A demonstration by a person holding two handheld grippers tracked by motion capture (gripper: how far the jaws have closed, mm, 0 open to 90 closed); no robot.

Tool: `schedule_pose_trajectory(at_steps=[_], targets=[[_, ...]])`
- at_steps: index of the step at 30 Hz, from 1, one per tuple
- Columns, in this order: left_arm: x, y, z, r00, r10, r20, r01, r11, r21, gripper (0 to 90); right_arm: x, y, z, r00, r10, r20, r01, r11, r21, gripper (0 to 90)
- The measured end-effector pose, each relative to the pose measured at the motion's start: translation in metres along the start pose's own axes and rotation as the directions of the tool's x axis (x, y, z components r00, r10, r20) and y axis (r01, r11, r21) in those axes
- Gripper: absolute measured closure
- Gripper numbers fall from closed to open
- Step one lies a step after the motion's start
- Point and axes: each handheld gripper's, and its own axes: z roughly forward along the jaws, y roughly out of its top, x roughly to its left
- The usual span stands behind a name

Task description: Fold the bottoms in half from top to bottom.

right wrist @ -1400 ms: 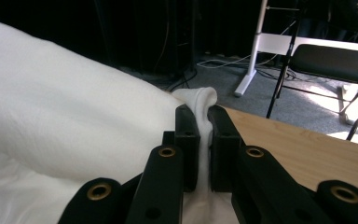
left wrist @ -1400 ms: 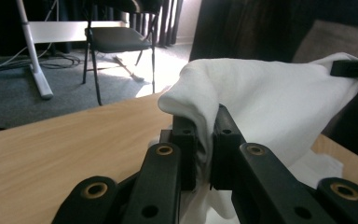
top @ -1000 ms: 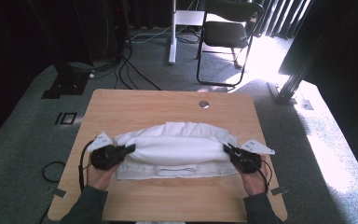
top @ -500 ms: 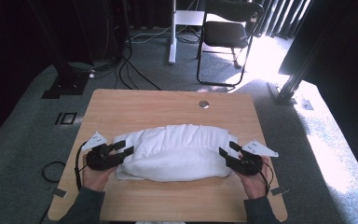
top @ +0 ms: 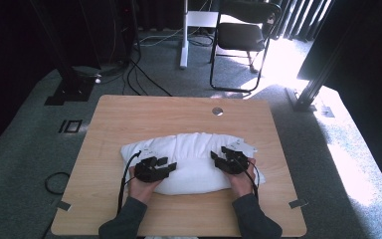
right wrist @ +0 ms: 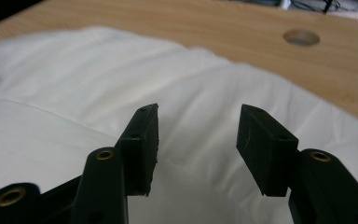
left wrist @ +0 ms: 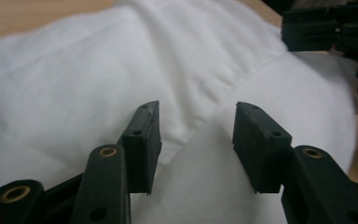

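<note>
- We see the left tool (top: 165, 167) lying over the left half of the white cloth (top: 194, 149), with the person's left hand (top: 142, 185) behind it at the near edge of the bundle.
- In the left gripper view the left tool (left wrist: 196, 128) has its jaws spread with a clear gap. Cloth lies beneath and beyond the pads, and nothing is pinched between them. The jaws have just been opening, then eased slightly inward.
- We note a seam or fold line in the white cloth (left wrist: 121, 70) running diagonally away from the tip of this tool toward the right tool (left wrist: 328, 32), which shows at the upper right of that view.
- The cloth sits as a folded, puffy bundle on the wooden tabletop (top: 129, 119), under both tools and reaching out past them to left and right.
- The right tool (top: 219, 158) lies over the right half of the cloth, with the right hand (top: 241, 180) behind it, well apart from the left tool.
- In the right gripper view the right tool (right wrist: 196, 128) also has its jaws spread, with cloth (right wrist: 98, 84) below the gap and not gripped. These jaws too have just been opening, then drew in slightly.
- Beyond the right tool's tip we see bare tabletop (right wrist: 191, 23) and a round hole (right wrist: 301, 37) in it.
- Past the far edge of the tabletop a chair (top: 243, 37) stands on the floor.
</note>
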Motion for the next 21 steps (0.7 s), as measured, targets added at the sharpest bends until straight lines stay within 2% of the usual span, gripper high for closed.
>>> schedule_pose_trajectory(at_steps=[3,5,6,9,12,14,18,21], targets=[[0.008,-0.01,0.002,0.9998,0.017,-0.011,-0.017,0.9998,0.012,55.6,-0.004,-0.014,0.007,0.9997,0.02,0.012,-0.02,0.999,0.037,46.6],[0.012,-0.016,0.0,0.9972,0.057,-0.048,-0.056,0.9981,0.028,57.1,-0.006,-0.023,0.01,0.9995,0.031,0.01,-0.032,0.998,0.058,45.6],[0.015,-0.019,0.0,0.9963,0.062,-0.06,-0.06,0.9975,0.037,57.1,-0.005,-0.027,0.011,0.9995,0.028,0.016,-0.029,0.998,0.064,45.2],[0.024,-0.027,-0.001,0.9965,0.048,-0.068,-0.045,0.9976,0.053,57.0,-0.003,-0.034,0.012,0.9993,0.033,0.017,-0.034,0.997,0.072,44.9],[0.029,-0.032,0.002,0.9947,0.061,-0.083,-0.057,0.9971,0.05,56.9,0.001,-0.039,0.015,0.9989,0.041,0.023,-0.043,0.995,0.088,44.9],[0.032,-0.032,0.004,0.9913,0.08,-0.104,-0.075,0.9957,0.055,56.8,0.004,-0.041,0.017,0.9986,0.042,0.032,-0.045,0.995,0.093,44.9],[0.04,-0.03,0.007,0.9893,0.075,-0.125,-0.069,0.9964,0.049,56.8,0.005,-0.042,0.024,0.998,0.058,0.025,-0.06,0.994,0.095,44.9],[0.047,-0.029,0.008,0.9886,0.054,-0.14,-0.049,0.9979,0.041,56.3,0.007,-0.04,0.028,0.9974,0.068,0.022,-0.07,0.993,0.096,44.9]])
